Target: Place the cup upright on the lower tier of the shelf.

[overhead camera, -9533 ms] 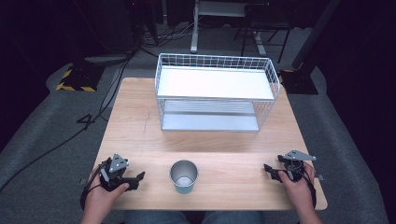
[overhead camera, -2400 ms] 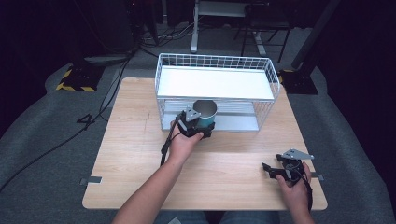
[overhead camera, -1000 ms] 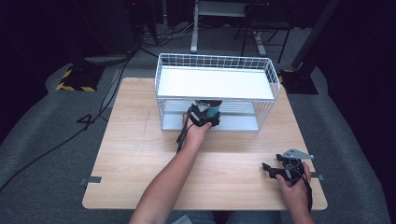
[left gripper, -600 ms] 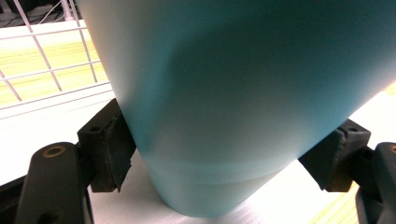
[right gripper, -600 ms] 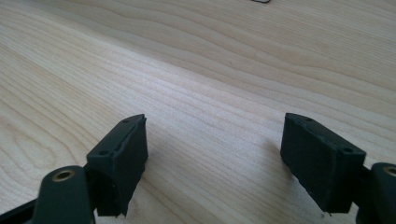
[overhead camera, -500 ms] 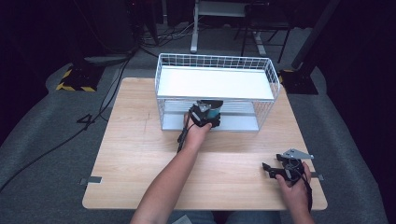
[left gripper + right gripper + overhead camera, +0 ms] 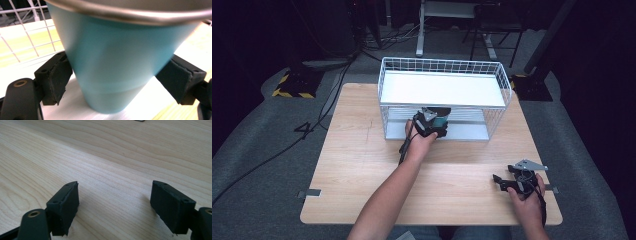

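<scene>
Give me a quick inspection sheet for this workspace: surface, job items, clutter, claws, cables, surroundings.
Surface: light wooden table, bare around the work.
Job's things: teal cup upright, its base on the lower shelf of the white wire rack.
Clutter: nothing seen.
Claws: left claw at the rack's lower shelf, pads on either side of the cup; right claw open, low over bare table near the front right corner.
Cables: black cable trails from the left claw; more run across the floor at left.
Surroundings: grey floor, dark room, stand legs behind the table.
</scene>
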Available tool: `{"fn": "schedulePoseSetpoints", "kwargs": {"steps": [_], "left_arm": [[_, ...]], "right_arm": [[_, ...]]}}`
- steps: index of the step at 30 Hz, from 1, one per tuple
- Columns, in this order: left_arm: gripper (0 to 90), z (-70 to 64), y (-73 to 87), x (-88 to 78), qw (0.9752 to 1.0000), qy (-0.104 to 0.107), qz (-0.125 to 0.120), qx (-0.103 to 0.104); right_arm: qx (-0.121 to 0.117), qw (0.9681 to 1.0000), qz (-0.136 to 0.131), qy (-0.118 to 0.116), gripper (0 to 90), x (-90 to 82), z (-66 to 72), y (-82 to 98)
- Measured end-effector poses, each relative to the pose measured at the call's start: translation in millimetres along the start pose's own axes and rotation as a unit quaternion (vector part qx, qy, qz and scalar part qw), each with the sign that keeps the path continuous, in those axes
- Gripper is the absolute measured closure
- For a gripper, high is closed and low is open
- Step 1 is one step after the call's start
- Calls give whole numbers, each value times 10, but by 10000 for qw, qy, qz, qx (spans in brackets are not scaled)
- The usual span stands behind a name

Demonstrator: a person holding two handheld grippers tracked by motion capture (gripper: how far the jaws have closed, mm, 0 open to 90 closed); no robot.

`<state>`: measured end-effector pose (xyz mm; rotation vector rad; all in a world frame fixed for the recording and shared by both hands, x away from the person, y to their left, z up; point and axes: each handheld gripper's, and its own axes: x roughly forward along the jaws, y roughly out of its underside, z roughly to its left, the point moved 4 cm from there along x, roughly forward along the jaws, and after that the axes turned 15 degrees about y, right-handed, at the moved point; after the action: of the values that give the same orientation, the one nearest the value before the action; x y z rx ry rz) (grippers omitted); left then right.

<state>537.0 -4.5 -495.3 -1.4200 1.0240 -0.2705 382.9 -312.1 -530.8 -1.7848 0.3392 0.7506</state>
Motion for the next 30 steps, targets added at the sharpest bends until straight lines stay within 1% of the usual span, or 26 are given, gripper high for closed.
{"fn": "schedulePoseSetpoints", "kwargs": {"steps": [1,2,3,7,8,10,11,14,16,18,21,22,23,25,26,30], "left_arm": [[160,-7,-2,-19,10000,35,-10,43],[160,-19,-2,-48,10000,-25,-43,41],[161,-29,-1,-64,10000,-30,-55,32],[160,-71,21,-181,9999,63,-75,73],[160,-76,23,-215,9999,67,-86,108],[160,-92,22,-280,9998,69,-147,112],[160,-93,21,-319,9998,70,-122,148],[160,-117,19,-409,9996,120,-167,170],[160,-137,21,-470,9996,142,-124,201],[166,-170,17,-522,9996,184,-150,176],[168,-223,6,-622,9994,245,-180,188],[169,-237,5,-660,9993,260,-171,223],[168,-255,6,-695,9993,260,-184,217],[148,-294,11,-768,9996,227,-101,93],[158,-314,14,-802,9996,248,-90,74],[156,-389,28,-945,9994,347,-81,50]], "right_arm": [[0,10000,-1,0,234,0,0,0],[1,10000,0,-1,234,0,0,0],[1,10000,-3,-8,234,1,0,0],[0,10000,-4,-9,234,1,0,0],[1,10000,-4,-9,235,1,0,0],[1,10000,-4,-11,235,1,0,0],[1,10000,-2,-11,234,1,0,0],[0,10000,-4,-10,234,1,0,0],[1,10000,-2,-10,235,1,0,0],[2,10000,-2,-11,234,1,0,-1],[2,10000,-3,-11,234,1,0,-1],[2,10000,-3,-10,234,1,0,0],[2,10000,-4,-11,234,2,1,-1],[7,10000,-4,-12,234,4,3,-3],[8,10000,-4,-17,234,4,2,-3],[9,10000,0,-21,236,4,2,-3]]}}
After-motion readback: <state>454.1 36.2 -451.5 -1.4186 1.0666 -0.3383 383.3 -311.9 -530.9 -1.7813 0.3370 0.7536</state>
